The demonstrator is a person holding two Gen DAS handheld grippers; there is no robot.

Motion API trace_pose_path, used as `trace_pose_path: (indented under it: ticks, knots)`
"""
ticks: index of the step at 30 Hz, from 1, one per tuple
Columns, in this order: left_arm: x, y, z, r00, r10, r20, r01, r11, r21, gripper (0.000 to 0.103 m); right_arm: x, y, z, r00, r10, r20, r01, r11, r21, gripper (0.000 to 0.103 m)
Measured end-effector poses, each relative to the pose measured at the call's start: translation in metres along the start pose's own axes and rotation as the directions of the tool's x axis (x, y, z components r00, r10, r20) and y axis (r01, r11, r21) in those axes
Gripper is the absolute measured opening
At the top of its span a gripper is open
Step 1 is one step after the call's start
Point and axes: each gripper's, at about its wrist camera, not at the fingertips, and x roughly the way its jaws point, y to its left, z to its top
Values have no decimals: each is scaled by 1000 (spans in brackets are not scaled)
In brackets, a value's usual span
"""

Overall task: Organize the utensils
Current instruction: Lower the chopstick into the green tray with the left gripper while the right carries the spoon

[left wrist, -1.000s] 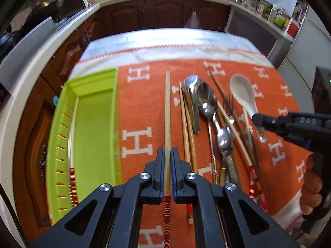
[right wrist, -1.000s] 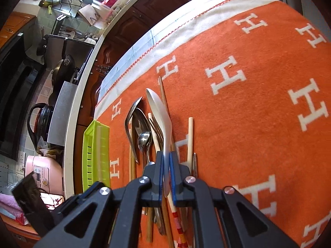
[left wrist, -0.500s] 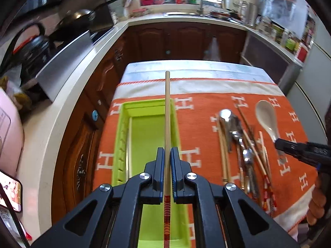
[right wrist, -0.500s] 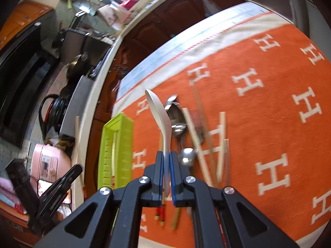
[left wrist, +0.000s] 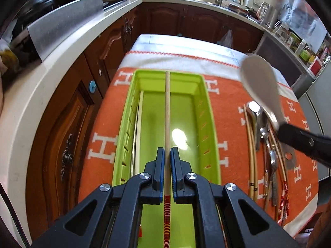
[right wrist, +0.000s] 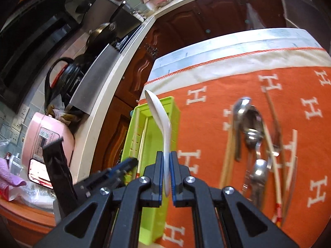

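My left gripper (left wrist: pixel 167 152) is shut on a wooden chopstick (left wrist: pixel 167 107) with a red-striped end, held lengthwise over the green tray (left wrist: pixel 203 91). One chopstick (left wrist: pixel 139 124) lies inside along the tray's left wall. My right gripper (right wrist: pixel 167 157) is shut on the handle of a white ceramic spoon (right wrist: pixel 158 111), lifted above the cloth near the tray (right wrist: pixel 174 111). In the left wrist view that spoon (left wrist: pixel 259 84) hangs over the utensil pile, to the right of the tray. The left gripper (right wrist: pixel 132 162) shows low at the left of the right wrist view.
A pile of metal spoons (right wrist: pixel 251 124), a fork and chopsticks (left wrist: pixel 251 144) lies on the orange cloth (right wrist: pixel 206 111) right of the tray. The table's left edge drops to dark wooden cabinets (left wrist: pixel 68 136). A pink appliance (right wrist: pixel 47 136) stands on the counter at left.
My left gripper carried the chopstick leftward from the pile to above the tray. My right gripper lifted the white spoon off the cloth and moved it left toward the tray.
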Motion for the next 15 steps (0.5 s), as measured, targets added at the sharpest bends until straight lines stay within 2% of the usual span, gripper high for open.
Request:
trace_pose_path:
  ticks: [3, 7, 15]
  knots:
    - [4, 4, -5, 1000, 27, -16, -27, 999, -21, 14, 24, 10, 5, 1000, -19, -24, 19, 1000, -2, 5]
    - [-4, 6, -8, 998, 54, 18, -53, 998, -21, 27, 51, 23, 8, 997, -55, -46, 54, 999, -6, 6]
    - [-16, 18, -5, 994, 96, 58, -93, 994, -50, 36, 92, 37, 15, 989, -133, -68, 131, 991, -20, 6]
